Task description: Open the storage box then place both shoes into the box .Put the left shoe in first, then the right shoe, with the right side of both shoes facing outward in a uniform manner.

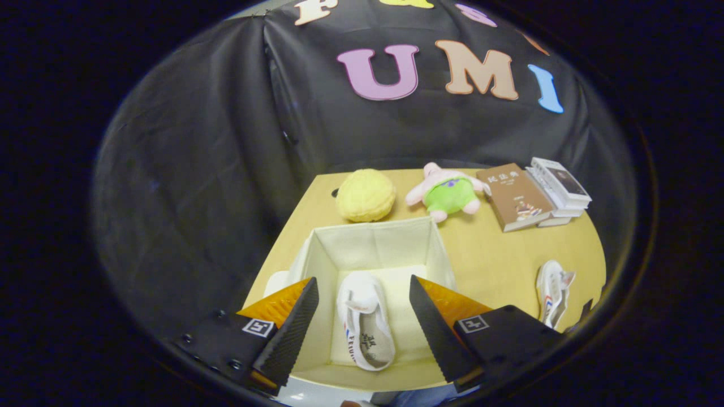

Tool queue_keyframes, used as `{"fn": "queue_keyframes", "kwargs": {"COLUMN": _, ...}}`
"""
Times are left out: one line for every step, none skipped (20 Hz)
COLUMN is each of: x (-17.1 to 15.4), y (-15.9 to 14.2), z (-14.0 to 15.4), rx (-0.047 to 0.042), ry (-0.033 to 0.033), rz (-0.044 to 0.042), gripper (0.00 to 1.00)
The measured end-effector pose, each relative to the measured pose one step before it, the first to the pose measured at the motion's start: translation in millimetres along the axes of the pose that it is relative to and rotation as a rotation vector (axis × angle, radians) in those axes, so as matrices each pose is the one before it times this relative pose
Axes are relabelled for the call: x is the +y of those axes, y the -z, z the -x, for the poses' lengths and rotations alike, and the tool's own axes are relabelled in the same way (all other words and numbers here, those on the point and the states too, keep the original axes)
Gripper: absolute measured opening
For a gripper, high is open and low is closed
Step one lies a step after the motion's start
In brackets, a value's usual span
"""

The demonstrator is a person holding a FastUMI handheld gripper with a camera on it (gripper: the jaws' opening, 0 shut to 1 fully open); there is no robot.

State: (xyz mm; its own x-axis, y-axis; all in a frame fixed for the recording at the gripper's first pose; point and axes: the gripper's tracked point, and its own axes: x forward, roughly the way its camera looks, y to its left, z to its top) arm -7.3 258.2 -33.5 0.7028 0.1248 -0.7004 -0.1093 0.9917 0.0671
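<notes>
The gripper [362, 308] hangs over an open storage box [435, 249] with its two fingers spread wide and nothing held between them; the box is cream fabric, square, its top open, standing on a yellow wooden table [498, 254]; inside it, seen in the gap between the fingers, lies one white shoe [365, 322] on its side on the box floor, nearer the left finger than the right, its opening and insole turned upward toward the camera; the second white shoe [553, 291] lies on the table well off to the right of the right finger, outside the box; beyond the fingers and past the box's far wall sits a round yellow plush [365, 195]; just to its right lies a pink plush toy [448, 192] in green shorts; farther right again rests a brown book [516, 196], touching a small stack of pale books [561, 189] beside it.
</notes>
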Motion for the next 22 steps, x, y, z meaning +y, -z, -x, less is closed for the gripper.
{"fn": "queue_keyframes", "kwargs": {"x": -13.9, "y": -4.07, "z": 7.42, "rx": -0.02037, "ry": 0.02502, "rz": -0.00283, "gripper": 1.0}}
{"fn": "queue_keyframes", "kwargs": {"x": -13.67, "y": -2.81, "z": 8.32, "rx": -0.0217, "ry": 0.02352, "rz": -0.0145, "gripper": 1.0}}
{"fn": "queue_keyframes", "kwargs": {"x": -13.77, "y": -3.2, "z": 6.28, "rx": -0.02226, "ry": 0.02004, "rz": -0.01874, "gripper": 1.0}}
{"fn": "queue_keyframes", "kwargs": {"x": -16.2, "y": -3.19, "z": 4.1, "rx": -0.01977, "ry": 0.0246, "rz": -0.01701, "gripper": 1.0}}
{"fn": "queue_keyframes", "kwargs": {"x": -17.6, "y": -0.15, "z": 2.08, "rx": -0.01241, "ry": 0.02884, "rz": -0.01085, "gripper": 1.0}}
{"fn": "queue_keyframes", "kwargs": {"x": -17.64, "y": 0.77, "z": 1.37, "rx": -0.00018, "ry": 0.02701, "rz": -0.00572, "gripper": 1.0}}
{"fn": "queue_keyframes", "kwargs": {"x": -19.94, "y": 3.69, "z": -1.84, "rx": 0.00344, "ry": 0.03933, "rz": -0.006, "gripper": 1.0}}
{"fn": "queue_keyframes", "kwargs": {"x": -16.79, "y": 2.42, "z": -2.36, "rx": 0.00297, "ry": 0.02886, "rz": -0.00242, "gripper": 1.0}}
{"fn": "queue_keyframes", "kwargs": {"x": -14.69, "y": 3.21, "z": -4.21, "rx": 0.00681, "ry": 0.03158, "rz": -0.00569, "gripper": 1.0}}
{"fn": "queue_keyframes", "kwargs": {"x": -16.03, "y": 3.04, "z": -4.97, "rx": 0.00952, "ry": 0.02847, "rz": -0.00299, "gripper": 1.0}}
{"fn": "queue_keyframes", "kwargs": {"x": -16.22, "y": 5.35, "z": -5.62, "rx": 0.01363, "ry": 0.02948, "rz": -0.00001, "gripper": 1.0}}
{"fn": "queue_keyframes", "kwargs": {"x": -14.92, "y": 4.84, "z": -7.18, "rx": 0.01531, "ry": 0.02355, "rz": 0.00885, "gripper": 1.0}}
{"fn": "queue_keyframes", "kwargs": {"x": -15.28, "y": 9.15, "z": -9.31, "rx": 0.02776, "ry": 0.0289, "rz": 0.00945, "gripper": 1.0}}
{"fn": "queue_keyframes", "kwargs": {"x": -18.01, "y": 9.92, "z": -10.31, "rx": 0.03291, "ry": 0.03326, "rz": 0.00759, "gripper": 1.0}}
{"fn": "queue_keyframes", "kwargs": {"x": -14.0, "y": 9.99, "z": -9.1, "rx": 0.03447, "ry": 0.02915, "rz": 0.00589, "gripper": 1.0}}
{"fn": "queue_keyframes", "kwargs": {"x": -13.53, "y": 9.14, "z": -10.86, "rx": 0.03323, "ry": 0.02375, "rz": 0.0023, "gripper": 1.0}}
{"fn": "queue_keyframes", "kwargs": {"x": -11.34, "y": 7.69, "z": -9.59, "rx": 0.03357, "ry": 0.02638, "rz": 0.0014, "gripper": 1.0}}
{"fn": "queue_keyframes", "kwargs": {"x": -13.55, "y": 8.33, "z": -7.81, "rx": 0.03172, "ry": 0.02739, "rz": 0.00441, "gripper": 1.0}}
{"fn": "queue_keyframes", "kwargs": {"x": -12.59, "y": 7.14, "z": -6.7, "rx": 0.0329, "ry": 0.02592, "rz": 0.0075, "gripper": 1.0}}
{"fn": "queue_keyframes", "kwargs": {"x": -12.69, "y": 5.82, "z": -5.5, "rx": 0.02584, "ry": 0.02875, "rz": 0.00573, "gripper": 1.0}}
{"fn": "queue_keyframes", "kwargs": {"x": -11.07, "y": 3.77, "z": -7.78, "rx": 0.02515, "ry": 0.0215, "rz": 0.00253, "gripper": 1.0}}
{"fn": "queue_keyframes", "kwargs": {"x": -7.43, "y": 2.79, "z": -6.68, "rx": 0.01593, "ry": 0.01157, "rz": 0.0001, "gripper": 1.0}}
